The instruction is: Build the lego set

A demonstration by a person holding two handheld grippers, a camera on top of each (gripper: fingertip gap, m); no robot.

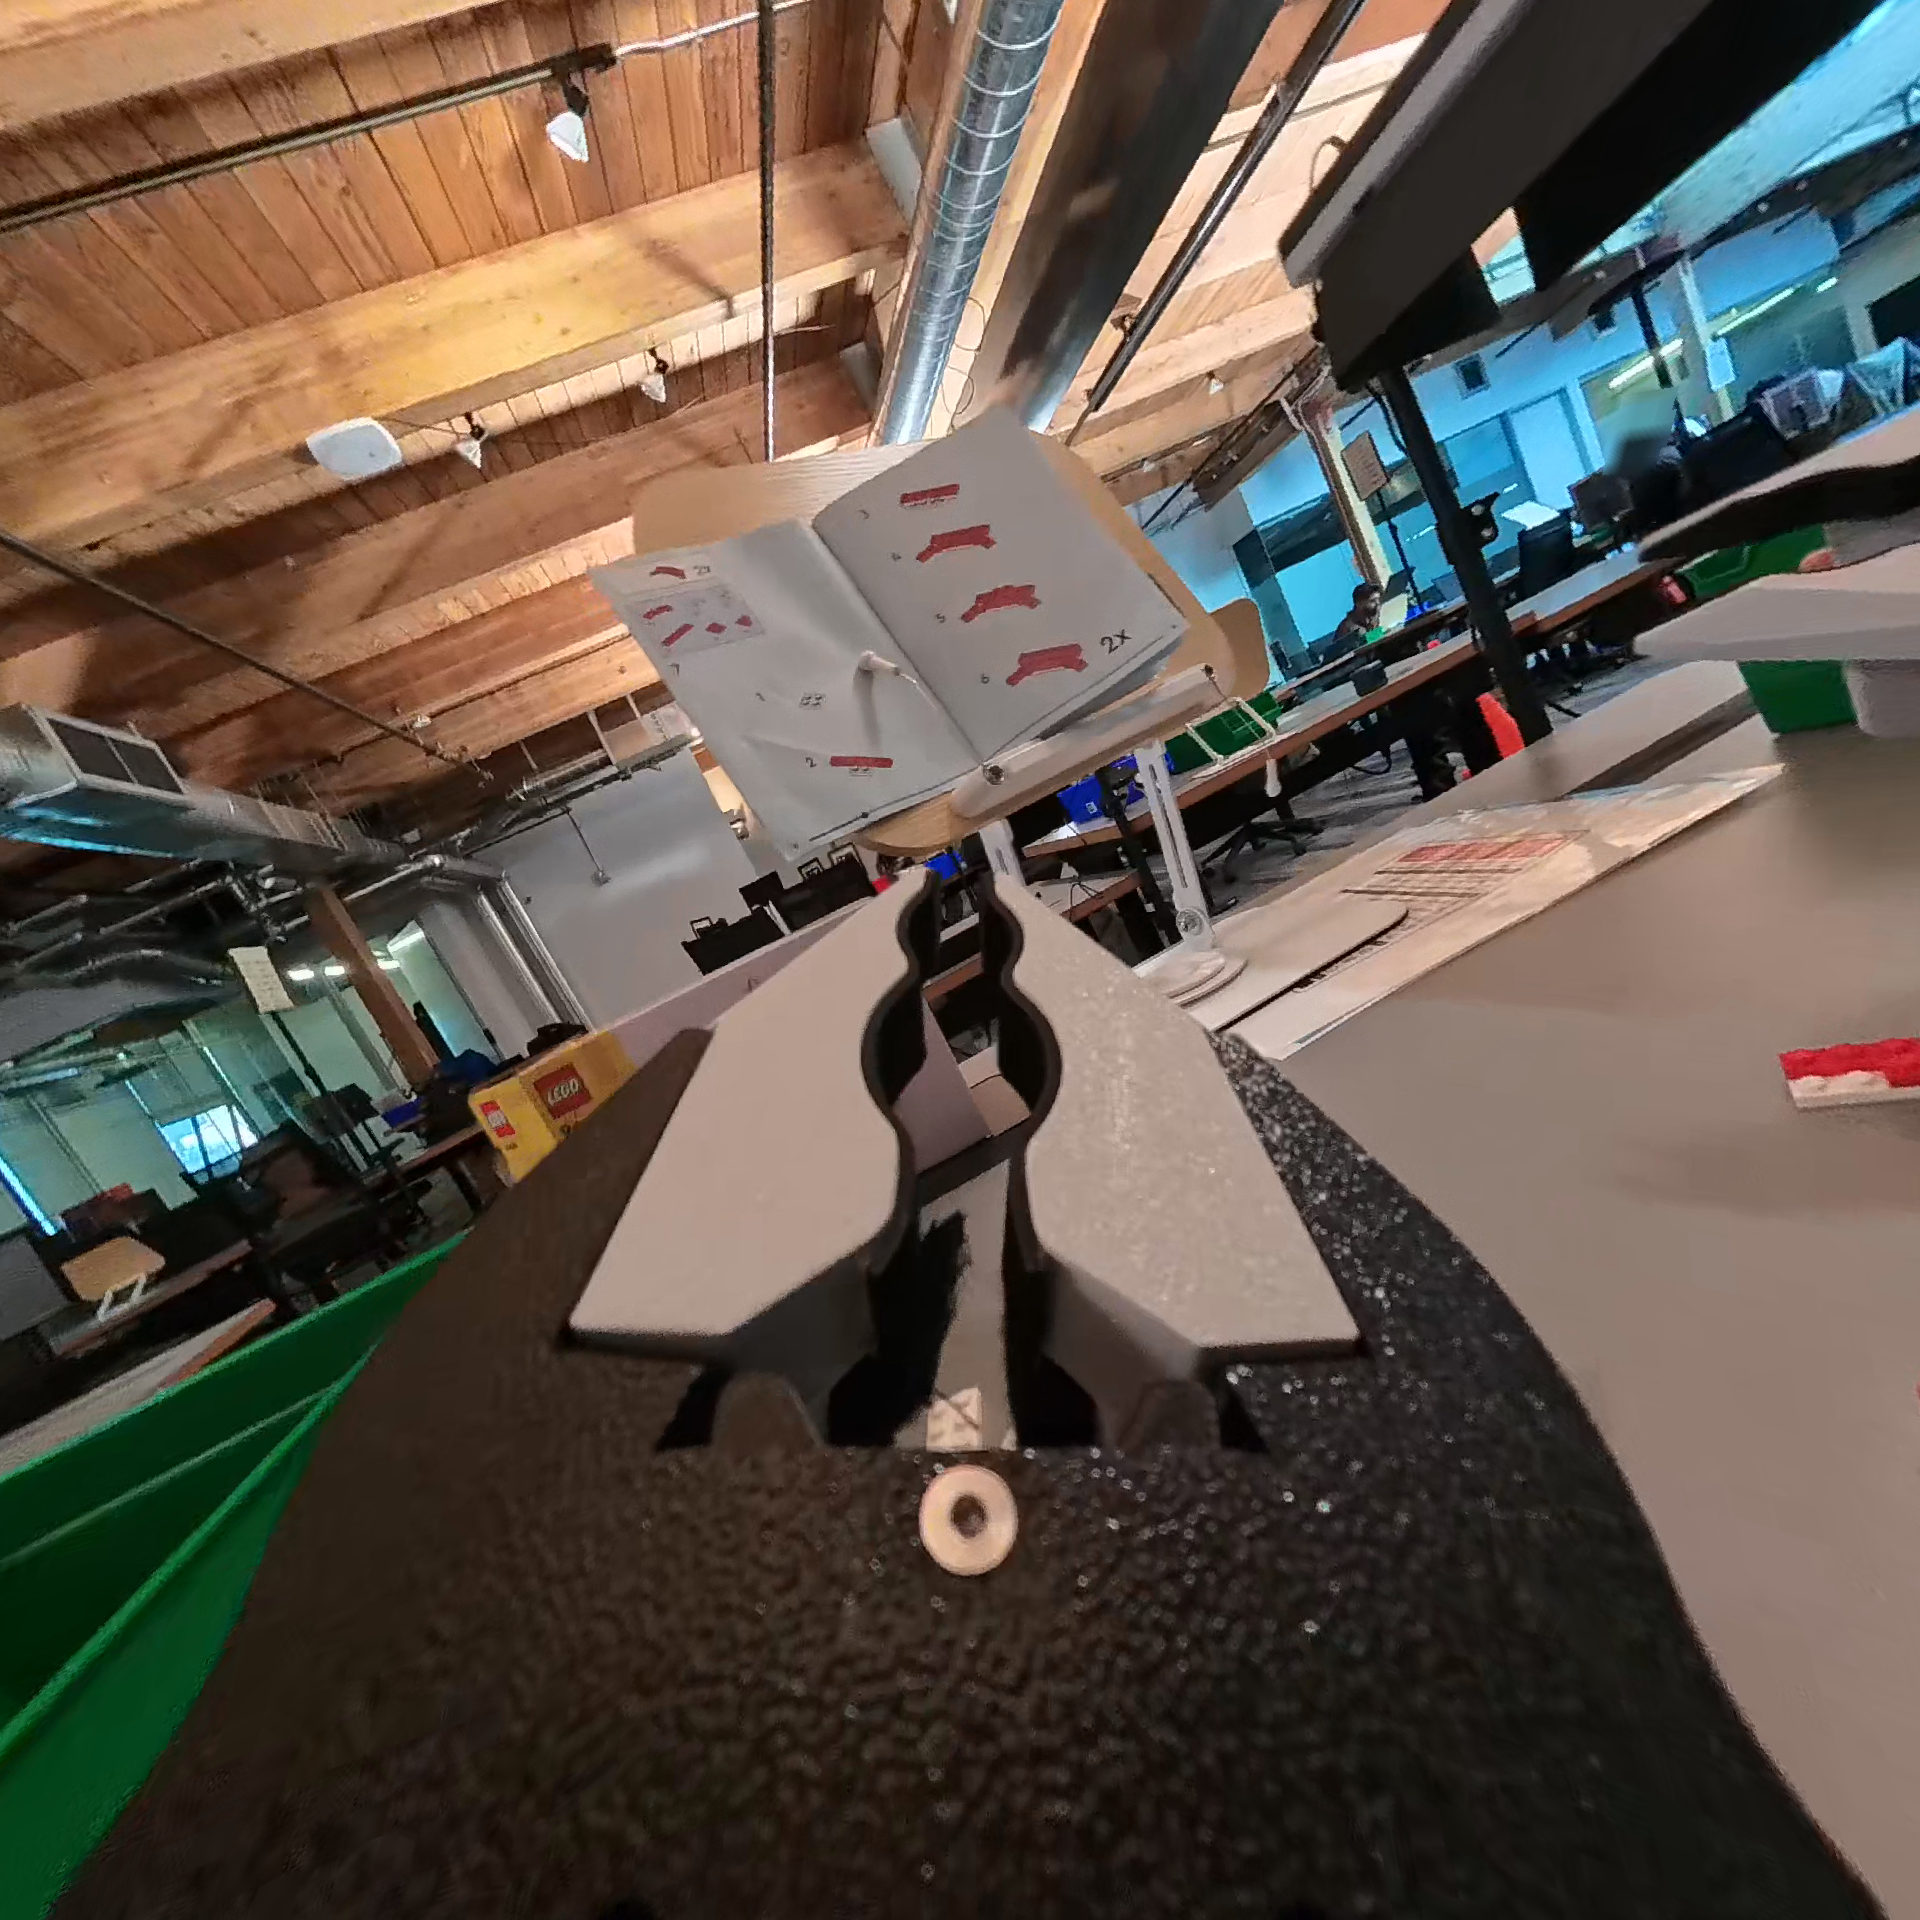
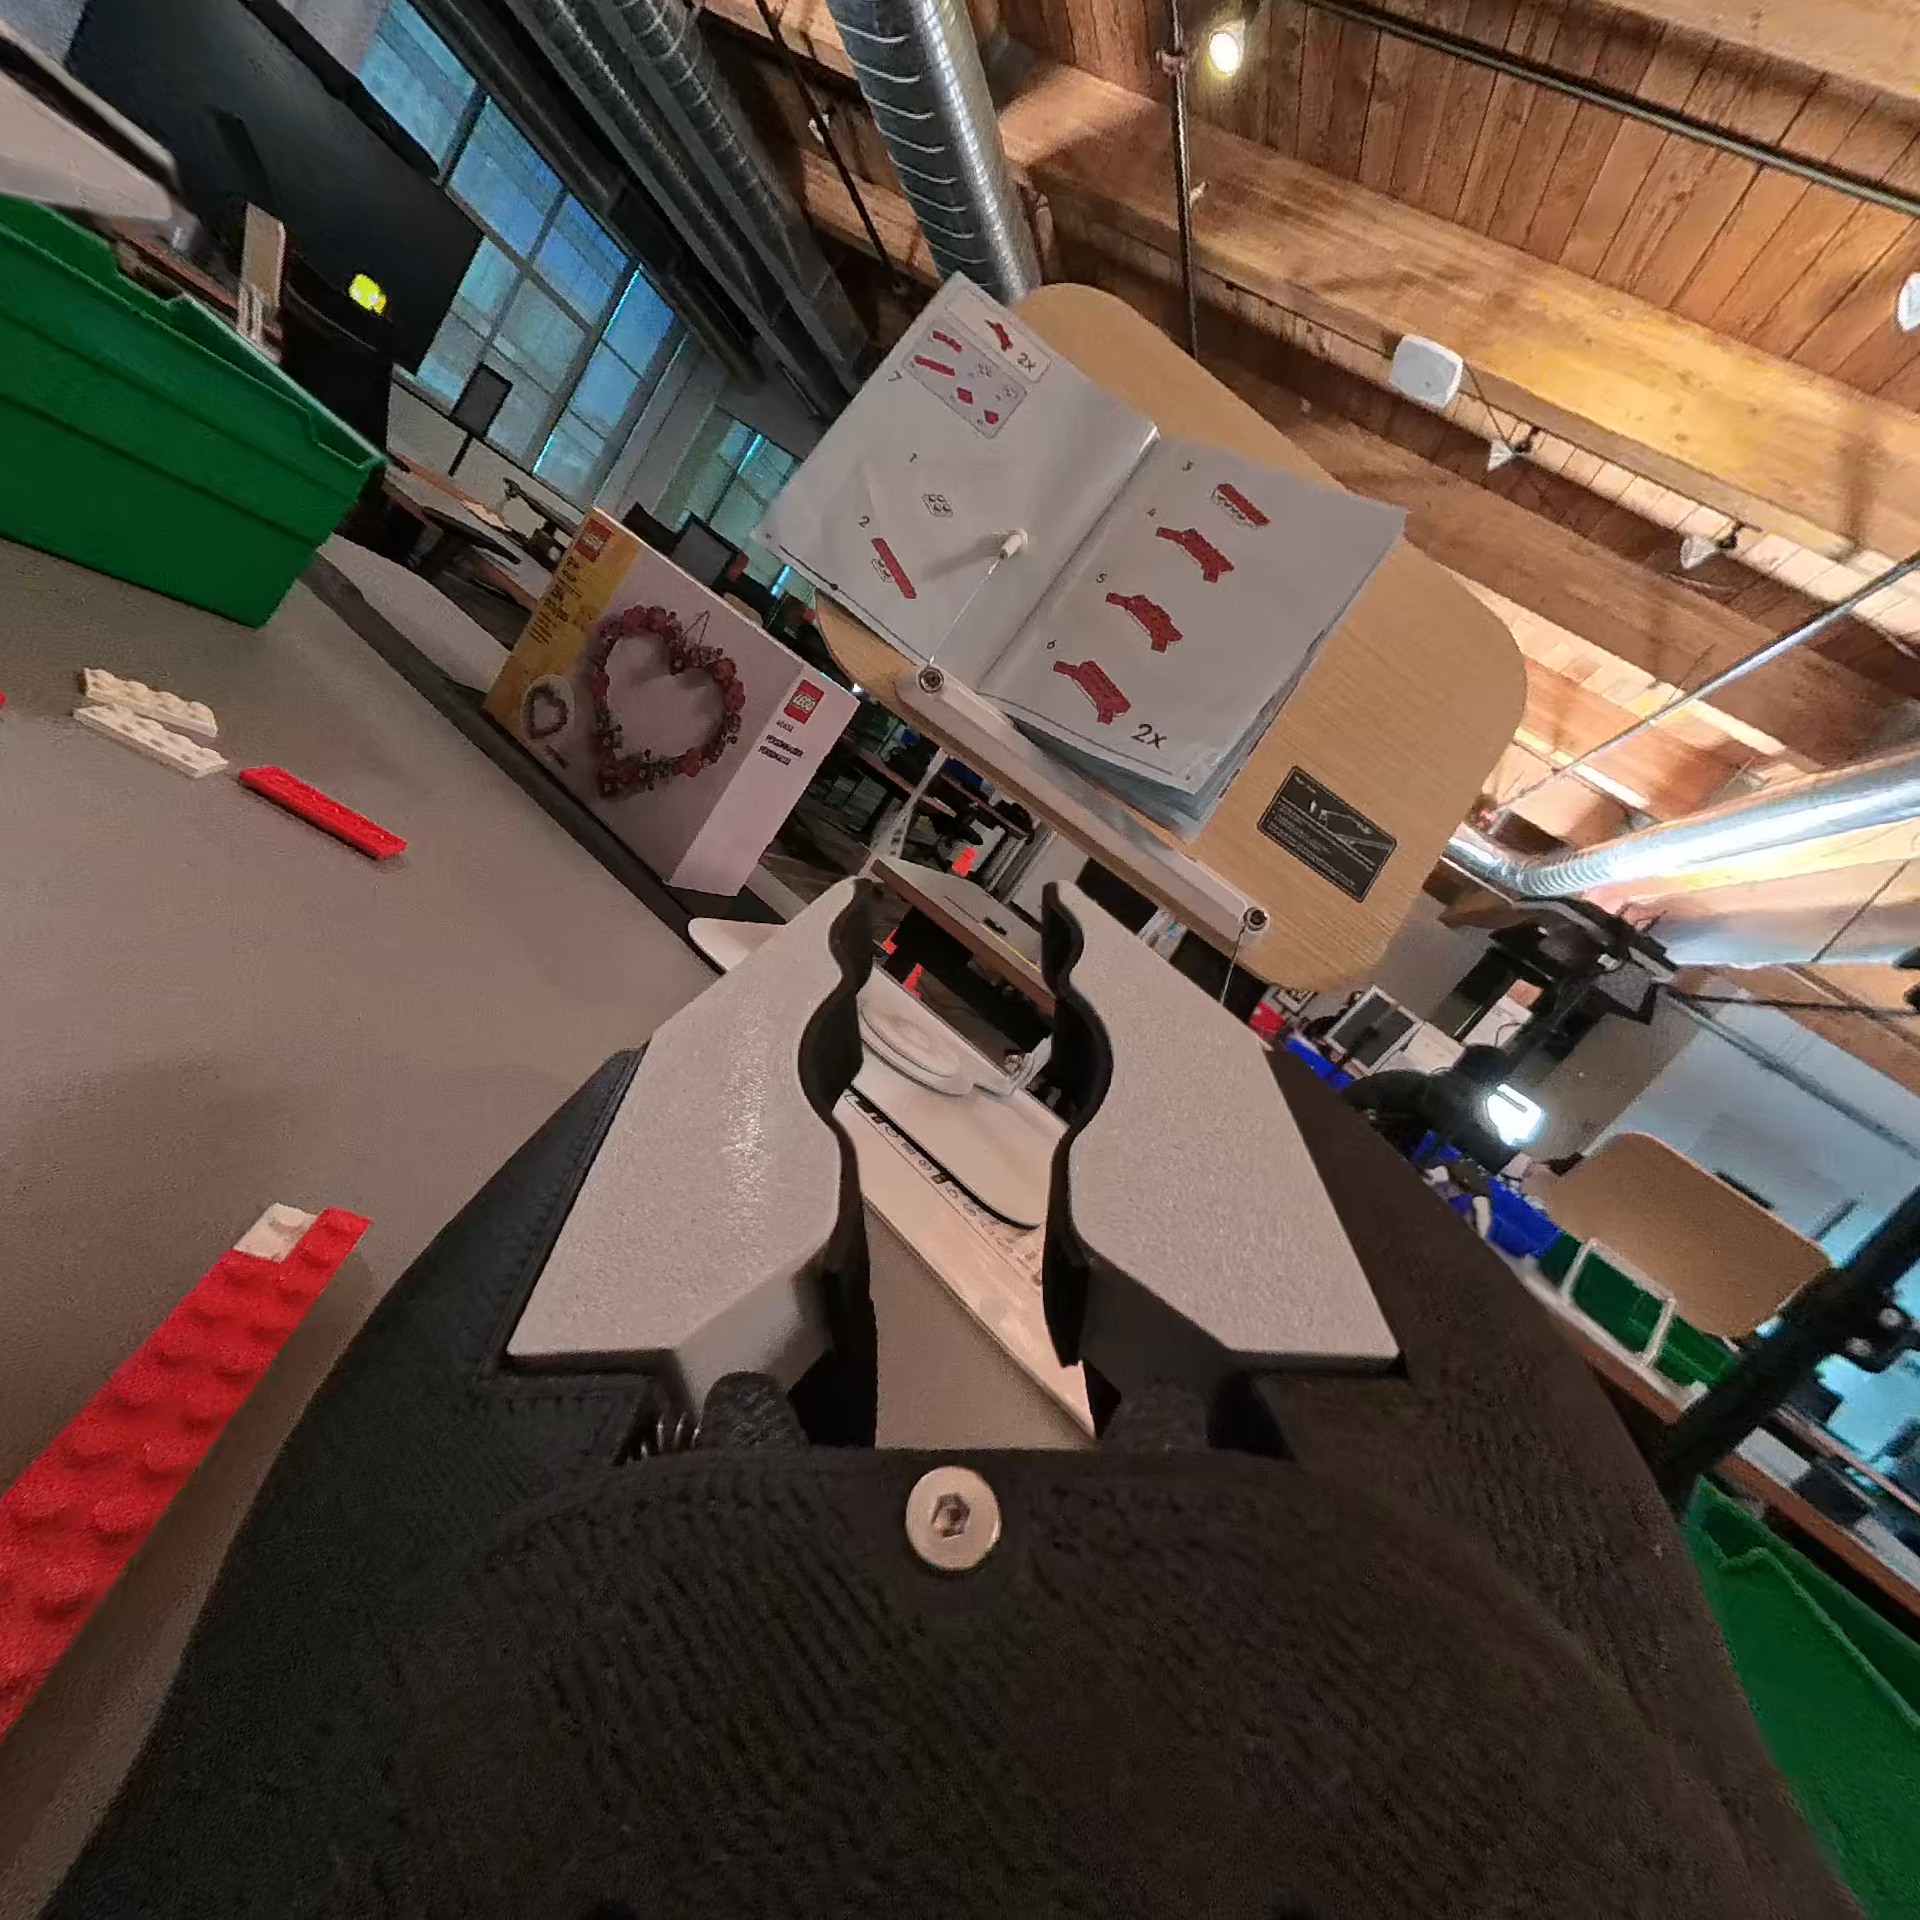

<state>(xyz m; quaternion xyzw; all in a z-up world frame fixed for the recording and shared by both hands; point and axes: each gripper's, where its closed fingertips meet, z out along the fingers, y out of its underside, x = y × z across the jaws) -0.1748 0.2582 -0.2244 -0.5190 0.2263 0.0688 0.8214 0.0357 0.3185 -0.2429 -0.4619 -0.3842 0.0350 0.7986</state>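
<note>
My left gripper (image 1: 964,894) points up off the grey table (image 1: 1558,1299), empty, its jaws a narrow gap apart. A red and white Lego assembly (image 1: 1855,1070) lies to its right. My right gripper (image 2: 956,899) is open wide and empty, also tilted up. In the right wrist view a long red studded plate (image 2: 156,1434) with a white piece at its far end (image 2: 275,1231) lies at the lower left. Farther off are a small red plate (image 2: 322,798) and two white plates (image 2: 151,717). The open instruction booklet (image 1: 894,623) (image 2: 1081,561) rests on a wooden stand ahead.
The Lego box (image 1: 551,1091) (image 2: 675,717) stands at the table's back. Green bins sit at the left (image 1: 156,1507) (image 2: 156,436) and right (image 2: 1818,1683). A laminated sheet (image 1: 1507,862) and the stand's white base (image 2: 925,1039) lie ahead. Dark overhead frames cross the upper right (image 1: 1455,208). My right gripper is the nearer one to the long red studded plate (image 2: 156,1434): about 12 centimeters, against 25 centimeters.
</note>
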